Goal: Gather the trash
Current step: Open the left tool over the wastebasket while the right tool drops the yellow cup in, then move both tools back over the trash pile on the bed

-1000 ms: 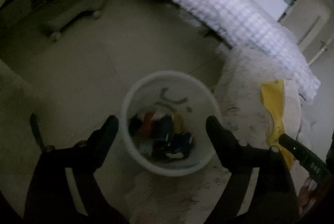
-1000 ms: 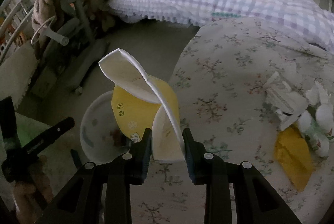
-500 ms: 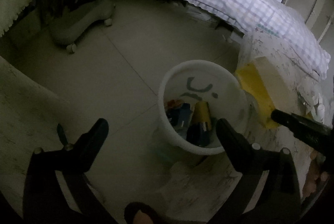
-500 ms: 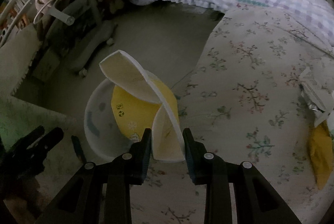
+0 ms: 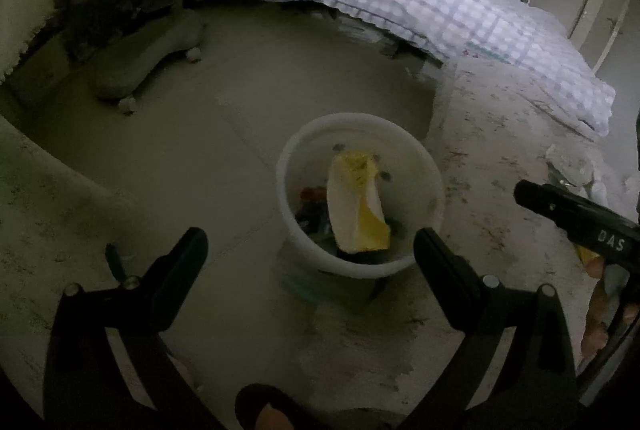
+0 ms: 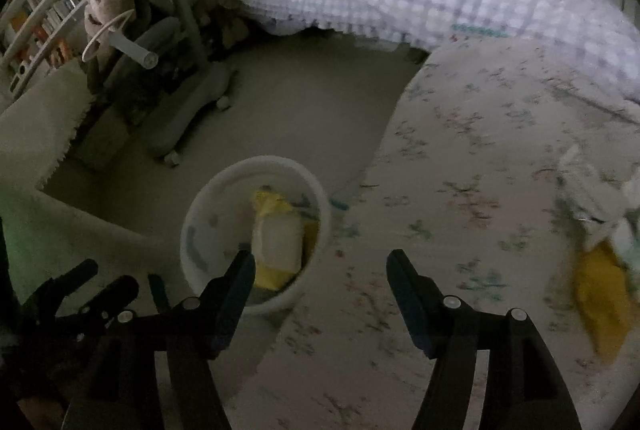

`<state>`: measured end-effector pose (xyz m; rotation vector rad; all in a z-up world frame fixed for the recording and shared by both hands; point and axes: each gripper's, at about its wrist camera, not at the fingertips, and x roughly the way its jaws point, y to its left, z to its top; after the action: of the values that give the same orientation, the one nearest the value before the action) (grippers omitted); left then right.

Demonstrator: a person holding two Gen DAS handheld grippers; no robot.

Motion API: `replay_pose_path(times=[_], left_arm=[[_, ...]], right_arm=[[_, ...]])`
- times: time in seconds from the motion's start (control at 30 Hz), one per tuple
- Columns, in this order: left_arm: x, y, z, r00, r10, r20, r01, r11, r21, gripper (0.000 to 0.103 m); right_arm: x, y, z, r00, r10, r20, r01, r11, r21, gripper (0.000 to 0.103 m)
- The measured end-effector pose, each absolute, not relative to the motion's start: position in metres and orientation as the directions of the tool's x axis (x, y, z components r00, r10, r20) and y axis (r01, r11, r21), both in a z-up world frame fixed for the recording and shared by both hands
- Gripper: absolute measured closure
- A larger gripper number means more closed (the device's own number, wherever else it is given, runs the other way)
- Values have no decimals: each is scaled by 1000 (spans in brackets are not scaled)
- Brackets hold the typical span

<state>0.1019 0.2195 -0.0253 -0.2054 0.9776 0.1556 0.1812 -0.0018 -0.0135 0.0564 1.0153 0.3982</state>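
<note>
Right wrist alone shows more trash (image 6: 600, 294) — both hand-held grippers (image 6: 320, 282) (image 5: 308, 254) gape, empty.

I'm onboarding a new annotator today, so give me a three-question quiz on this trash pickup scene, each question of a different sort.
1. True or false: the yellow and white package lies inside the white bin.
2. Multiple choice: the right claw is A) shut on the package, B) open with nothing between its fingers, C) out of view.
3. Short answer: where does more trash wait?

Key
1. True. It rests on the other litter in the bin.
2. B. Its jaws have just been opening, and the package sits in the bin below.
3. On the floral sheet, at the right edge of the right wrist view, where a yellow wrapper and white scraps lie.
</note>
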Motion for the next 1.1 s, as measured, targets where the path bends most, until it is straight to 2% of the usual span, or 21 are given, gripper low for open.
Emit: replay_pose_path(times=[0.37,0.77,1.1], left_arm=[[104,194,-23,515,-46,-856,-200,965,-172,1],[119,146,-23,490,-81,-868,-114,981,-156,1],[138,105,-22,493,-87,-866,-51,990,-129,1]], right_arm=[[161,-82,2,503,245,-829,-218,964,153,32],[175,-186,12,545,117,-830,-45,993,110,32],[192,-235,2,539,2,-842,-16,1000,-8,29]])
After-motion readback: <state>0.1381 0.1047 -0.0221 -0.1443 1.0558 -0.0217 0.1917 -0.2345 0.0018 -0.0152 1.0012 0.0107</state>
